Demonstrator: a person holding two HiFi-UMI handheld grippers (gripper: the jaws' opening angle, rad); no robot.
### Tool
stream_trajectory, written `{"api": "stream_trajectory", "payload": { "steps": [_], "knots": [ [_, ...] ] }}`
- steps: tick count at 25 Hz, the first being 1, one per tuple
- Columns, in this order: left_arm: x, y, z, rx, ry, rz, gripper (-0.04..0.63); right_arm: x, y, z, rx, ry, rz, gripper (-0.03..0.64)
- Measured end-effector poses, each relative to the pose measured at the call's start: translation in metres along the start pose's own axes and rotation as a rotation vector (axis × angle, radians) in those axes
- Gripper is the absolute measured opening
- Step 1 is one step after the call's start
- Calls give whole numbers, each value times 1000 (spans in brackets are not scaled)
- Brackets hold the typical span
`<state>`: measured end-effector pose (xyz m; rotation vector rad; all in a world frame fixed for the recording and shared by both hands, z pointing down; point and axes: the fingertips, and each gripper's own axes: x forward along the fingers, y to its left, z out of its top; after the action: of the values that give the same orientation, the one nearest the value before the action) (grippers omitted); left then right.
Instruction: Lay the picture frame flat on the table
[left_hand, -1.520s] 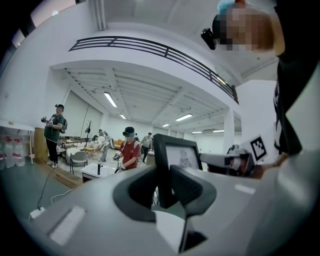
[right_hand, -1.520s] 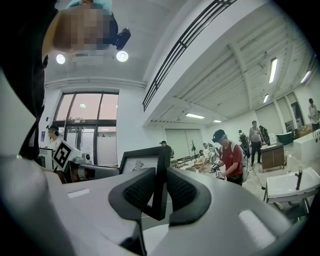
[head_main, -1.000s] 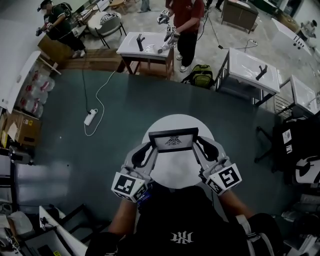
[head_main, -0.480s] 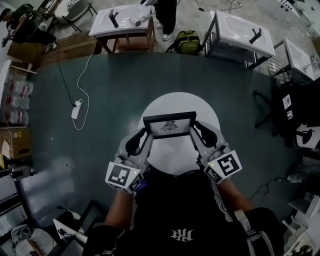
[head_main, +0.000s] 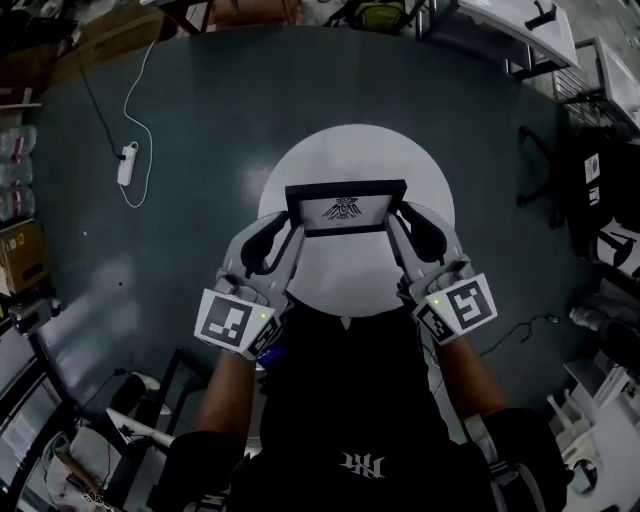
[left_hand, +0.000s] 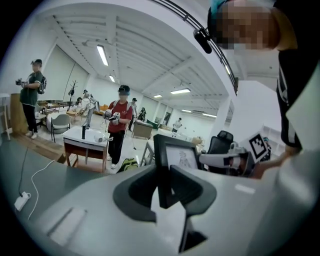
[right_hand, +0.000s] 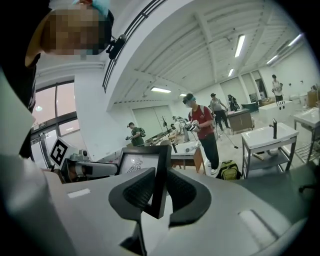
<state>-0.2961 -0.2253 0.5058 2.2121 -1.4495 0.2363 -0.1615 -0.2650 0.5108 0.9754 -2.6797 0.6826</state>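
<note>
A black picture frame (head_main: 346, 208) with a bird print stands on edge over the round white table (head_main: 350, 145), its face turned toward me. My left gripper (head_main: 293, 225) is shut on its left edge, and my right gripper (head_main: 397, 222) is shut on its right edge. In the left gripper view the frame (left_hand: 180, 156) rises upright between the dark pads (left_hand: 186, 186) of that gripper (left_hand: 165, 187). In the right gripper view the frame's side bar (right_hand: 161, 165) sits between the pads of the right gripper (right_hand: 161, 192). The frame's bottom edge is hidden behind the jaws.
The table stands on a dark floor. A white power strip (head_main: 126, 165) with its cable lies at the left, near cardboard boxes (head_main: 20, 255). Chairs and racks (head_main: 600, 190) crowd the right side. Other people and white tables (right_hand: 270, 135) show in the distance.
The head view has tipped down, so the far tables and people have left it. The frame stays between both grippers over the round table and looks slightly larger.
</note>
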Motion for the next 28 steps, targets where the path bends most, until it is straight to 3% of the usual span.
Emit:
{"api": "stream_trajectory", "payload": {
  "steps": [28],
  "knots": [
    [82, 53, -162, -123, 173, 0, 81, 64, -72, -158, 121, 168, -50, 55]
  ]
}}
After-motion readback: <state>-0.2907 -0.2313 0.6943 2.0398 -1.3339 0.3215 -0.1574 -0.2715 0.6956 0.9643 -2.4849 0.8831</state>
